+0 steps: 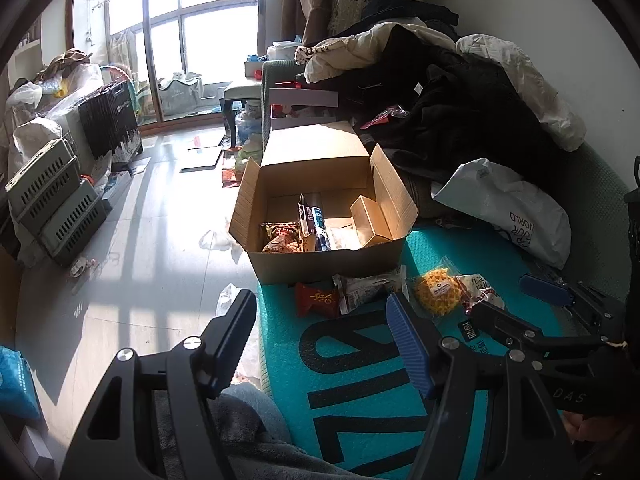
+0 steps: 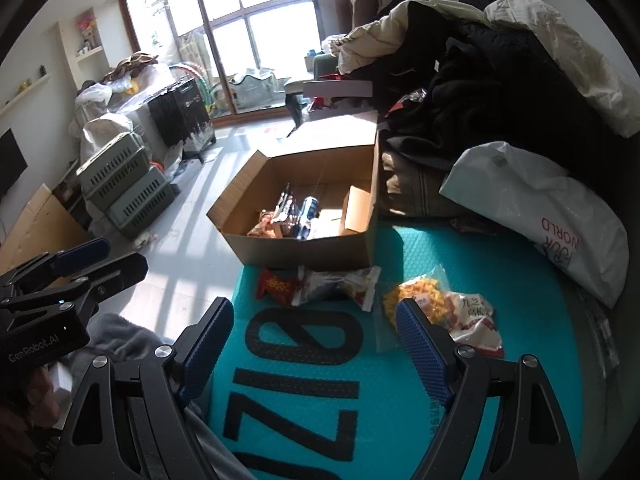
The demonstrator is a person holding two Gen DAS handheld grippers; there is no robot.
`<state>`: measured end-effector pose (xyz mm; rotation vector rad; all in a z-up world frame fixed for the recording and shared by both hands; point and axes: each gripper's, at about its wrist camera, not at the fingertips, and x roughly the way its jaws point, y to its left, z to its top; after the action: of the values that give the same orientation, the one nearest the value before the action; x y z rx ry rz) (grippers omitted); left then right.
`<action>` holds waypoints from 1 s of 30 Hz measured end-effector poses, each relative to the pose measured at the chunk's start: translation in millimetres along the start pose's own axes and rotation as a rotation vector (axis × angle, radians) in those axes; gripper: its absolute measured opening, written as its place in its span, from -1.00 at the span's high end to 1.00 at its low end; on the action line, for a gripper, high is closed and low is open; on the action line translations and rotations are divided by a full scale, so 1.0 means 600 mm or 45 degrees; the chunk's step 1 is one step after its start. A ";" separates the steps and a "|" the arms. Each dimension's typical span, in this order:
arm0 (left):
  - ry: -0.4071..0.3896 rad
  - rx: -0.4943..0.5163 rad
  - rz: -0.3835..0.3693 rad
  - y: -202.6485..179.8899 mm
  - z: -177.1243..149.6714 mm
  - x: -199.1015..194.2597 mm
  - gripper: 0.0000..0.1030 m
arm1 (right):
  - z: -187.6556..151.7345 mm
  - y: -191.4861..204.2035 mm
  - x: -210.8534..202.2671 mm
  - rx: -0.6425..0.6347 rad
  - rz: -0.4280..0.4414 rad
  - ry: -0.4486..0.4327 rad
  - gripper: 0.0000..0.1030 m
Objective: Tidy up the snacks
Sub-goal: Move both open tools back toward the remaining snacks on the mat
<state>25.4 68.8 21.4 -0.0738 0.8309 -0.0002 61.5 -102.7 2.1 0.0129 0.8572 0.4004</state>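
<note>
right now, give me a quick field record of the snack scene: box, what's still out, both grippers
box: open cardboard box on the teal mat, several snacks already inside
left out: red packet, white packet, yellow waffle snack bag, red-and-white packet, all on the mat in front of the box
left gripper: open, empty
right gripper: open, empty, above the mat
beside box: white plastic bag, pile of clothes

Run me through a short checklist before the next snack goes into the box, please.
1. Cardboard box flaps open: ok.
2. Free room inside the box: ok.
3. Left tongs open, holding nothing: ok.
4. Right tongs open, holding nothing: ok.
5. Red snack packet, white packet and yellow waffle bag lying uncovered on the teal mat: ok.
6. Packets sealed: cannot tell.
</note>
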 end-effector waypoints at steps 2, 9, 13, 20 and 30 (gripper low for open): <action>0.021 -0.019 -0.004 0.002 -0.011 0.011 -0.29 | -0.012 -0.002 0.014 -0.006 -0.005 0.020 -0.63; 0.128 -0.118 -0.015 0.018 -0.046 0.056 -0.29 | -0.044 -0.008 0.065 0.017 0.047 0.092 -0.63; 0.167 -0.152 -0.020 0.025 -0.052 0.083 -0.29 | -0.051 -0.018 0.095 0.044 0.066 0.140 -0.63; 0.222 -0.165 -0.019 0.029 -0.043 0.143 -0.29 | -0.049 -0.032 0.145 0.054 0.057 0.186 -0.63; 0.305 -0.177 -0.004 0.028 -0.017 0.252 -0.29 | -0.016 -0.070 0.222 0.046 -0.003 0.230 -0.63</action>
<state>119.4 80.2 -98.5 -0.2092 1.0700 0.0463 146.2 -96.6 -109.0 0.0095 1.0429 0.3880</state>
